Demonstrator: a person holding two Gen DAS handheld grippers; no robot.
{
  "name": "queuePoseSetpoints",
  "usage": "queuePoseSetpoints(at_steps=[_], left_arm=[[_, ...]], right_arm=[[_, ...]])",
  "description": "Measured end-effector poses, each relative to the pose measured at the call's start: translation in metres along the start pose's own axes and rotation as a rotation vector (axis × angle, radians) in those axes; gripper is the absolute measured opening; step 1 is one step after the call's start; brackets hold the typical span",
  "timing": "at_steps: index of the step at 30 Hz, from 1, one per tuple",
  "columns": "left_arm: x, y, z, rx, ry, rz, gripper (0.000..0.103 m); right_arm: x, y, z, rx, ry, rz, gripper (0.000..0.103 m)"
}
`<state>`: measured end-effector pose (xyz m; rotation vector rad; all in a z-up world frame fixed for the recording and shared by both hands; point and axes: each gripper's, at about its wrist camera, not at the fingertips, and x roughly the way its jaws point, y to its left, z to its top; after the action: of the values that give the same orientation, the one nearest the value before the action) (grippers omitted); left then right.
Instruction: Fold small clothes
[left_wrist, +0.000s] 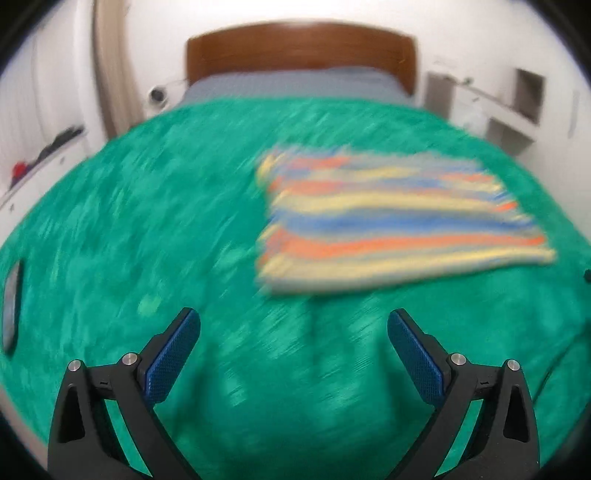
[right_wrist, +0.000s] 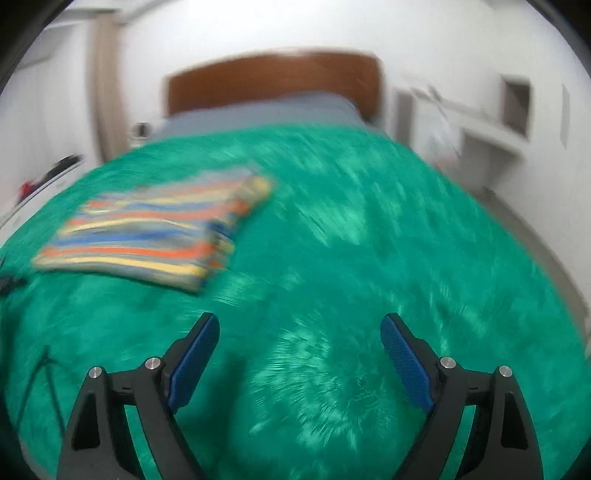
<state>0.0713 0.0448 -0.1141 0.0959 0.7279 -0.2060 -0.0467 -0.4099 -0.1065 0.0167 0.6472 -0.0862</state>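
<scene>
Left wrist view: left tongs (left_wrist: 293, 328) gape wide, empty. Right tongs (right_wrist: 300, 332) likewise, nothing between the pads. Striped orange-yellow-blue folded cloth (left_wrist: 399, 221) lies flat on fuzzy green bed blanket (left_wrist: 147, 221), apart from both; fold looks finished, so released.

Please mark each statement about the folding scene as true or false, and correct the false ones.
1. The striped garment lies folded on the green blanket. True.
2. The left gripper is closed on the garment. False: its jaws stand open with only blanket between them.
3. The right gripper is open and holds nothing. True.
4. The bed has a white metal headboard. False: the headboard is brown wood.
5. In the right wrist view the garment lies to the right of the gripper. False: it lies to the upper left.
</scene>
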Motion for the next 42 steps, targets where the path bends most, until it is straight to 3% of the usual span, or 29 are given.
queuePoseSetpoints(at_steps=[4,9,12,14,15,16,17,18,19,24,25,26,27,30,33,38,42], left_arm=[[0.002,-0.077,0.034,0.154,-0.03,-0.14,0.101],[0.04,-0.214,0.046,0.437,0.055,-0.35,0.094],[0.069,-0.273,0.033,0.591,0.103,-0.347,0.093],[0.083,-0.291,0.022,0.628,0.098,-0.322,0.083],[0.083,-0.292,0.021,0.614,0.083,-0.334,0.071],[0.082,-0.29,0.02,0.596,0.072,-0.345,0.048],[0.081,-0.289,0.02,0.588,0.063,-0.341,0.034],[0.079,-0.288,0.02,0.584,0.052,-0.328,0.014],[0.079,-0.285,0.02,0.571,0.052,-0.333,0.013],[0.078,-0.275,0.03,0.506,0.054,-0.38,0.009],[0.077,-0.273,0.031,0.491,0.05,-0.39,0.009],[0.074,-0.269,0.034,0.467,0.048,-0.404,0.009],[0.07,-0.262,0.037,0.431,0.044,-0.42,0.009],[0.052,-0.23,0.047,0.307,0.015,-0.454,0.009],[0.035,-0.188,0.058,0.163,-0.013,-0.467,0.009],[0.018,-0.102,0.063,-0.029,-0.037,-0.416,0.009],[0.012,-0.036,0.045,-0.142,-0.018,-0.336,0.009]], right_arm=[[-0.039,0.009,0.013,-0.17,-0.062,0.072,0.089],[-0.028,-0.035,0.033,-0.021,0.001,0.177,0.089],[0.009,-0.06,0.053,0.086,0.104,0.297,0.089],[0.055,-0.071,0.072,0.169,0.216,0.439,0.088],[0.071,-0.07,0.078,0.191,0.254,0.477,0.086],[0.099,-0.071,0.089,0.225,0.294,0.517,0.081],[0.118,-0.071,0.096,0.246,0.32,0.546,0.079],[0.141,-0.07,0.103,0.269,0.361,0.58,0.078],[0.173,-0.066,0.114,0.295,0.408,0.597,0.073],[0.265,-0.041,0.139,0.383,0.515,0.656,0.068],[0.277,-0.034,0.143,0.397,0.522,0.681,0.056],[0.281,-0.028,0.147,0.374,0.517,0.656,0.015],[0.282,-0.023,0.151,0.335,0.516,0.608,0.011],[0.268,-0.01,0.172,0.273,0.476,0.573,0.01],[0.242,0.012,0.197,0.24,0.433,0.59,0.01],[0.223,0.089,0.235,0.171,0.406,0.673,0.01],[0.236,0.174,0.244,0.103,0.426,0.729,0.01]])
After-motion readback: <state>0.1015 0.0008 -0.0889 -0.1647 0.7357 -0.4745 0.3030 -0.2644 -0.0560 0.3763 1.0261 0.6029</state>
